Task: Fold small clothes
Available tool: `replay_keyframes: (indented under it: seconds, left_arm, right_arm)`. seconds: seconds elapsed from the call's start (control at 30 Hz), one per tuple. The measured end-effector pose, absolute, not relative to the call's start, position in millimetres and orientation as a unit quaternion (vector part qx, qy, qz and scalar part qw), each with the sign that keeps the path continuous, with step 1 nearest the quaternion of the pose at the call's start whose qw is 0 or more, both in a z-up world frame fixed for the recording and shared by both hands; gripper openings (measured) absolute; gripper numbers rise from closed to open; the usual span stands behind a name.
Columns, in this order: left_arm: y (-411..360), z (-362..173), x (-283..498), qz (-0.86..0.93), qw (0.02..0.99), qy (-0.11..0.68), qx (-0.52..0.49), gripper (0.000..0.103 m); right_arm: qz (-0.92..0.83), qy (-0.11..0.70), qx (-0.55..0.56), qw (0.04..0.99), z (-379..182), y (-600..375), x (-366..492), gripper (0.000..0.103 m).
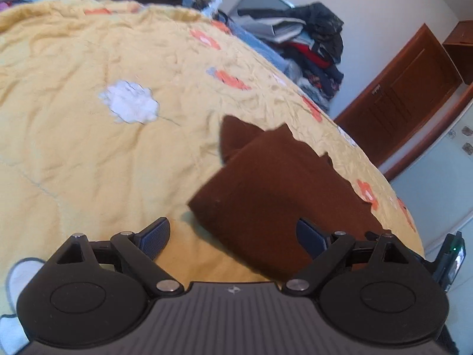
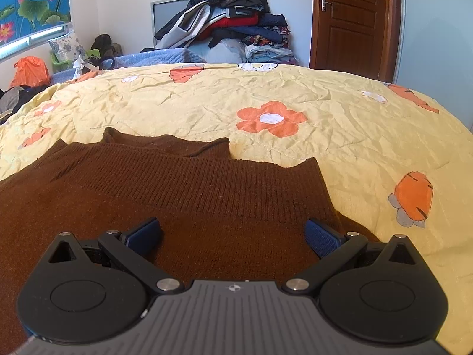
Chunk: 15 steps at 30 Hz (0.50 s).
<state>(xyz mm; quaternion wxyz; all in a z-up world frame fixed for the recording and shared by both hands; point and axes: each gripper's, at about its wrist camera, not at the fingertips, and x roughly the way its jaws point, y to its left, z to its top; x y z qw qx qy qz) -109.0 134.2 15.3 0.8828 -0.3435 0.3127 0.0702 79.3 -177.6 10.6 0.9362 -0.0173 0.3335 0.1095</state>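
Jaws of both grippers spread, brown sweater [image 2: 207, 195] lying beneath, ungripped

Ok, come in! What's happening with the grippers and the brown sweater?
Left gripper open, empty. Right gripper open, over the brown sweater. Sweater part-folded on the yellow bedspread. Nothing in the way.

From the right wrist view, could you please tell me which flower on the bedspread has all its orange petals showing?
The orange flower with the white centre, just beyond the brown sweater. The flowers at the far edge are cut off or pale.
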Motion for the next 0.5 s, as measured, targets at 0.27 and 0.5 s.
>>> replay_keyframes:
  seconds: [0.27, 0.5]
  left_arm:
    - [140, 6, -71, 0.133, 0.831, 0.325, -0.431, 0.026]
    - [61, 46, -69, 0.117, 0.932, 0.308, -0.154, 0.014]
  right_arm:
    - [0.105, 0.327, -0.012, 0.939, 11, -180, 76, 0.103]
    - [0.106, 0.367, 0.043, 0.923, 30, -180, 86, 0.103]
